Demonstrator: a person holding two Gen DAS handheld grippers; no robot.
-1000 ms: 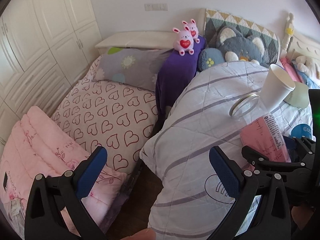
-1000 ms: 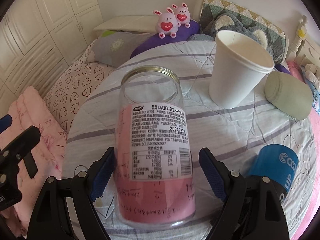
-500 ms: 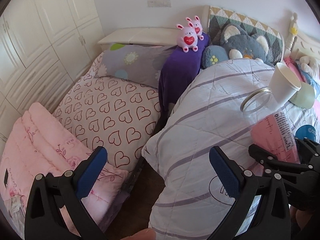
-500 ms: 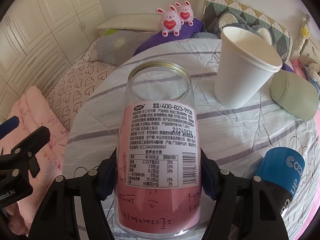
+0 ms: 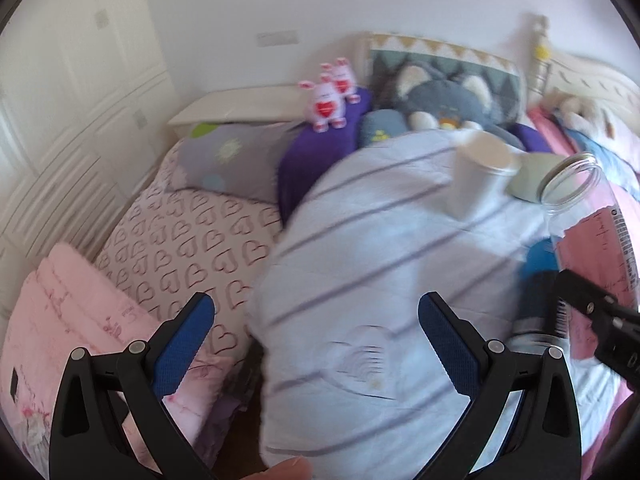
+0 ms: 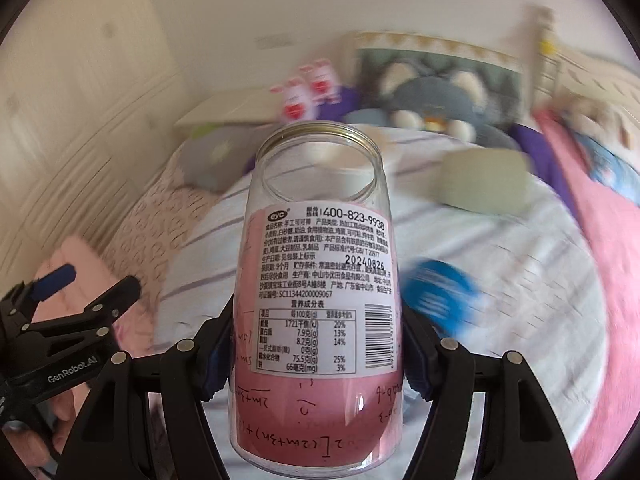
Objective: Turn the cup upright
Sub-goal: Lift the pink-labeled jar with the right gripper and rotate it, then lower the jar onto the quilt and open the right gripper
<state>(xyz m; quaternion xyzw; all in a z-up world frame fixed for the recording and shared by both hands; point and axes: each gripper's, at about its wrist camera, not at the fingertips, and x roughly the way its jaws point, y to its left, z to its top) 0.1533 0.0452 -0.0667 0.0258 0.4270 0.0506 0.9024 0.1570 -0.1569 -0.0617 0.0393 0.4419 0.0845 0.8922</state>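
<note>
The right gripper (image 6: 316,360) pinched a clear plastic jar (image 6: 316,300), the task's cup, at centre frame of the right wrist view, mouth tipped away toward the upper part of the frame. The righting step appeared under way; the next move likely called for rotating the mouth upward and finding a level patch on the soft striped quilt (image 5: 380,272). The left gripper (image 5: 316,320) hung spread and empty at lower frame. A white paper cup (image 5: 476,176) and blue cup (image 6: 438,300) crowded the right; bare quilt lay centre-left.
</note>
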